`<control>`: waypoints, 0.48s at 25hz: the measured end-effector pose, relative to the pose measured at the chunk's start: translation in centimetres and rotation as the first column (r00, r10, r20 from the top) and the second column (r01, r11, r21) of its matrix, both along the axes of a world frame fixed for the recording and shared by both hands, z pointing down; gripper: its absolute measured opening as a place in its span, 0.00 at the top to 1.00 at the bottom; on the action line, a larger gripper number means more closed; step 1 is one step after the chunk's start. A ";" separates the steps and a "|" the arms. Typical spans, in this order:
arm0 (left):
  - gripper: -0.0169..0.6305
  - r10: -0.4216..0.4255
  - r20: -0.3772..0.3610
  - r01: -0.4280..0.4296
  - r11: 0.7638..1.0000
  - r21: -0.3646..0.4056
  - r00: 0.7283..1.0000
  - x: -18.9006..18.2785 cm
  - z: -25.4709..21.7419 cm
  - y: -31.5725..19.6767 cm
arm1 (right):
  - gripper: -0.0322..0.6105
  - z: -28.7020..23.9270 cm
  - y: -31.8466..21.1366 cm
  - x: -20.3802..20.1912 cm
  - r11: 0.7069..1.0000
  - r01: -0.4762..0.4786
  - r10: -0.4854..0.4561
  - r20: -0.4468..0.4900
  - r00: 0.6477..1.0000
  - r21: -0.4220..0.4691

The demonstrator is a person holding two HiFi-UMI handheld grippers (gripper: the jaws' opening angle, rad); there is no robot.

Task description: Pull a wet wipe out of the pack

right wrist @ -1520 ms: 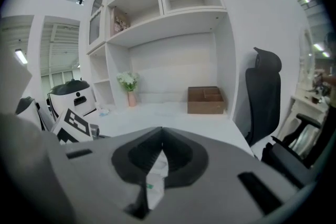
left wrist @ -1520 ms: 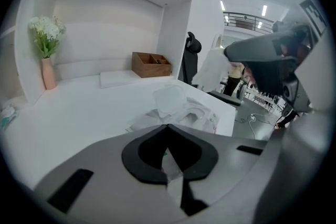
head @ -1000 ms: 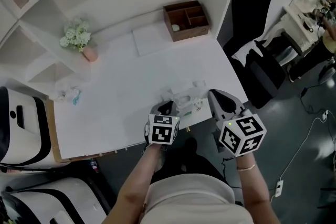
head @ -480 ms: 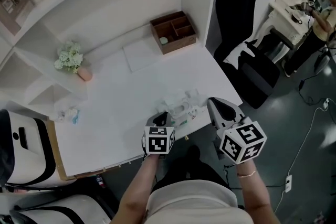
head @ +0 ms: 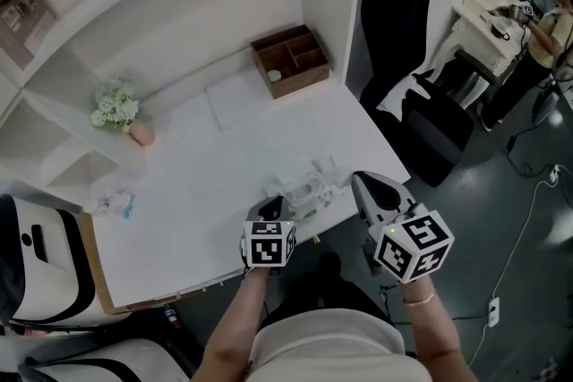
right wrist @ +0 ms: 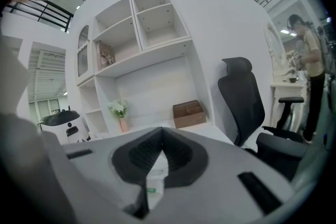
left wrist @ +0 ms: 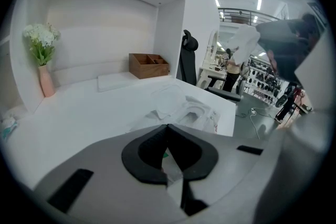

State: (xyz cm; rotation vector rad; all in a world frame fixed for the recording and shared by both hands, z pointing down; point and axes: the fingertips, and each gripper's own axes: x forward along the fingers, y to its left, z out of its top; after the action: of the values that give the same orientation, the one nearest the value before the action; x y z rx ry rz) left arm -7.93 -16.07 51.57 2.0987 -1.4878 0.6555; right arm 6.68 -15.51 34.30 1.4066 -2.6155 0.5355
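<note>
Left hand-held gripper closed, wet wipe pack just beyond

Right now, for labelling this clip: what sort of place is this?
Likely an office or studio workspace: a white desk with built-in shelves, a black office chair beside it, a wooden desk organiser on it.

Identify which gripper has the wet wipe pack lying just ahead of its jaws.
The left gripper: its view shows the wet wipe pack just beyond its jaws. The view from the right gripper shows shelves and a chair, no pack.
</note>
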 end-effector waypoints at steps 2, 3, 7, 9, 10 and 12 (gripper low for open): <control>0.98 0.003 0.000 -0.003 1.000 0.002 1.000 0.0 0.0 -0.1 | 0.95 0.0 0.0 -0.1 1.000 0.000 0.000 -0.006 1.000 0.006; 0.98 0.003 0.002 -0.003 1.000 0.003 1.000 -0.1 0.0 -0.1 | 0.95 -0.1 -0.1 -0.2 1.000 0.002 -0.002 -0.008 1.000 0.008; 0.98 0.001 0.011 -0.001 1.000 0.002 1.000 -0.3 0.0 0.0 | 0.95 -0.3 0.0 -0.4 1.000 0.011 -0.011 -0.018 1.000 0.020; 0.98 0.001 0.007 -0.001 1.000 0.001 1.000 -0.2 0.0 0.0 | 0.95 -0.5 0.0 -0.3 1.000 0.006 -0.006 -0.018 1.000 0.025; 0.98 0.002 0.006 -0.002 1.000 0.001 1.000 -0.1 0.0 0.0 | 0.95 -0.5 0.0 -0.2 1.000 0.003 -0.002 -0.016 1.000 0.024; 0.98 0.004 0.006 -0.004 1.000 0.001 1.000 -0.1 0.0 0.0 | 0.95 -0.5 0.0 -0.2 1.000 -0.001 0.002 -0.011 1.000 0.020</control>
State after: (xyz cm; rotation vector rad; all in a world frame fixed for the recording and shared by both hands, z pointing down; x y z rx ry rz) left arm -8.07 -16.11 51.56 2.1025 -1.4882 0.6627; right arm 6.53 -15.53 33.83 1.4136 -2.6192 0.5015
